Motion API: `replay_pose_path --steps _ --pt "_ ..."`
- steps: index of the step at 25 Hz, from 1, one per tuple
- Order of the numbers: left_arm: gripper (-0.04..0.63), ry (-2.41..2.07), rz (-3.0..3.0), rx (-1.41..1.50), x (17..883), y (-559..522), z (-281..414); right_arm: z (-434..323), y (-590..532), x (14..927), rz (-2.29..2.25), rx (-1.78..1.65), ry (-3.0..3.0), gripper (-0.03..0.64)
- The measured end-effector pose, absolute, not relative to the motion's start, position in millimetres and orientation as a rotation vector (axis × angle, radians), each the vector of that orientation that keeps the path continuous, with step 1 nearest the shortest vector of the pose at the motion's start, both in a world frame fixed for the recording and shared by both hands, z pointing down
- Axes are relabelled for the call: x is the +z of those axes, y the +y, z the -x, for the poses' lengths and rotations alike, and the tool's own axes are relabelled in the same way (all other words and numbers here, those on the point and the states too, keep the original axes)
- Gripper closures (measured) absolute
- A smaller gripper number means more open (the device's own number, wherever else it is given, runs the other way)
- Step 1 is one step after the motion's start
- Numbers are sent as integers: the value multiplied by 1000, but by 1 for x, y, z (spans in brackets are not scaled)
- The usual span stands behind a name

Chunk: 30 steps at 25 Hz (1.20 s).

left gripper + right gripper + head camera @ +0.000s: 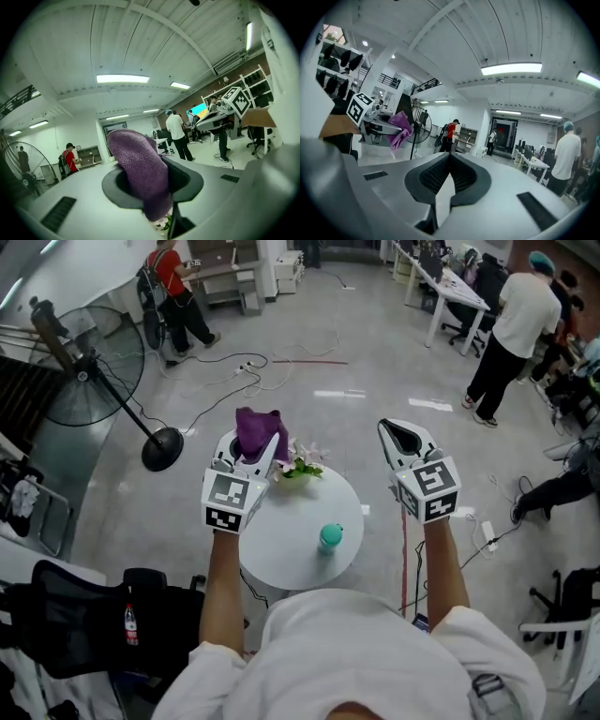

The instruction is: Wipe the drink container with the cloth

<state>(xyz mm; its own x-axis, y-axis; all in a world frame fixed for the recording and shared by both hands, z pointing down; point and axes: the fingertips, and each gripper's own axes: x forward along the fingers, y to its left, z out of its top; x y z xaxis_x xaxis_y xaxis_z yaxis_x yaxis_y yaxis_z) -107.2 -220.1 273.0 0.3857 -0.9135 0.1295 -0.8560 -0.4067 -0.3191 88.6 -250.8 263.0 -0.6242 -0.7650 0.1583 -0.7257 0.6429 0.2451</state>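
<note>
Cloth [260,430] clamped in left hand-held gripper [247,454]; right hand-held gripper [401,439] closed; container [330,538] on table [281,542].

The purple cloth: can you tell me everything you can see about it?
The purple cloth looks soft and fuzzy, like knitted or towel fabric. It is bunched up, not spread flat. The left gripper has its jaws shut on it, and a rounded fold pokes out past the tips and droops over. In the head view it sits by the far edge of the small round white table, near the flowers. Only the gripper is seen touching it.
</note>
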Motion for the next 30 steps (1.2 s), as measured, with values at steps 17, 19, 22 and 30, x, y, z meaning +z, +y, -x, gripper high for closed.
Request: replay_pose_path --steps 17,19,22,30 --pt "469 1461 2458 -342 237 -202 73 -92 -229 231 -1221 -326 -2634 603" --pt "469 1458 2463 -341 238 -200 73 -90 -228 233 -1217 -324 -2626 604" --pt "469 1439 2475 -342 241 -198 71 -90 -230 238 -1215 -309 -2622 603" --pt "469 1454 2504 -323 249 -202 79 -86 -233 248 -1205 -290 -2611 603"
